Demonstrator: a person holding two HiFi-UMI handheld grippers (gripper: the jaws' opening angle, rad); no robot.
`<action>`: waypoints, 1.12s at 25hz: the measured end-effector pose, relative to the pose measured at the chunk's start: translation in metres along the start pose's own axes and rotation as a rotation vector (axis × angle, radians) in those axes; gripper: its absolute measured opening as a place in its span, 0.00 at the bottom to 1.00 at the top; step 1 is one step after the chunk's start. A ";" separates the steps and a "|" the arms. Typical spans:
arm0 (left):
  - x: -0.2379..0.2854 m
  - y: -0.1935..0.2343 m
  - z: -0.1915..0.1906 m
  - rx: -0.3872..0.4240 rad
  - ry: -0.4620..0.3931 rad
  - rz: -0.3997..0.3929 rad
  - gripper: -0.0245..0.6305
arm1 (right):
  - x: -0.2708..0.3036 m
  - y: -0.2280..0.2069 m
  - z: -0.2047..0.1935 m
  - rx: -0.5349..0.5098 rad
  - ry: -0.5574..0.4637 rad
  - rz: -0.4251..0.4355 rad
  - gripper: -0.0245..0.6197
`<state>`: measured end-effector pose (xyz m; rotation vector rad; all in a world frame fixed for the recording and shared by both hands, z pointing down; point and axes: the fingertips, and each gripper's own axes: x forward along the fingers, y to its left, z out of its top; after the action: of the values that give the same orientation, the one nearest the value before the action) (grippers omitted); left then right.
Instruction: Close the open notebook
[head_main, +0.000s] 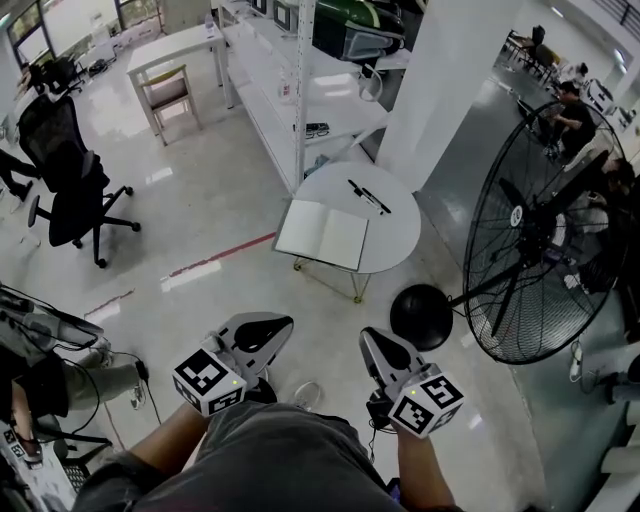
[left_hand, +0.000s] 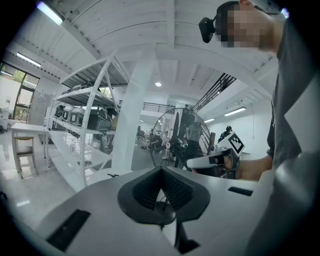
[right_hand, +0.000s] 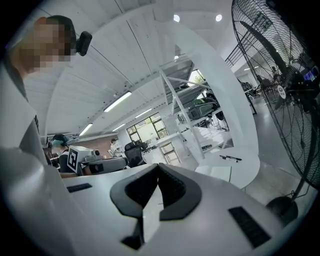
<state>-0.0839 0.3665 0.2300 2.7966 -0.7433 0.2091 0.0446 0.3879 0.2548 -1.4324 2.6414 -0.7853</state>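
The open notebook lies with blank white pages up on the near left part of a small round white table; two black pens lie behind it. Both grippers are held low, well short of the table. My left gripper and right gripper both point toward it. In the left gripper view the left gripper has its dark jaws together with nothing between them. The right gripper looks the same, and beyond it are the notebook and the pens.
A big black floor fan with a round base stands right of the table. A white pillar and a white shelving rack stand behind it. A black office chair is far left.
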 end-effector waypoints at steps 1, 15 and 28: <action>0.001 -0.001 -0.001 0.000 0.001 0.000 0.05 | -0.001 -0.001 0.000 0.001 0.001 0.002 0.06; 0.020 0.012 -0.006 -0.013 0.002 0.013 0.05 | 0.010 -0.020 0.004 0.001 0.011 0.012 0.06; 0.053 0.056 -0.002 -0.036 0.016 -0.010 0.05 | 0.048 -0.049 0.013 0.025 0.031 -0.012 0.06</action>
<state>-0.0670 0.2948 0.2536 2.7606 -0.7222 0.2146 0.0581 0.3222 0.2746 -1.4438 2.6383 -0.8450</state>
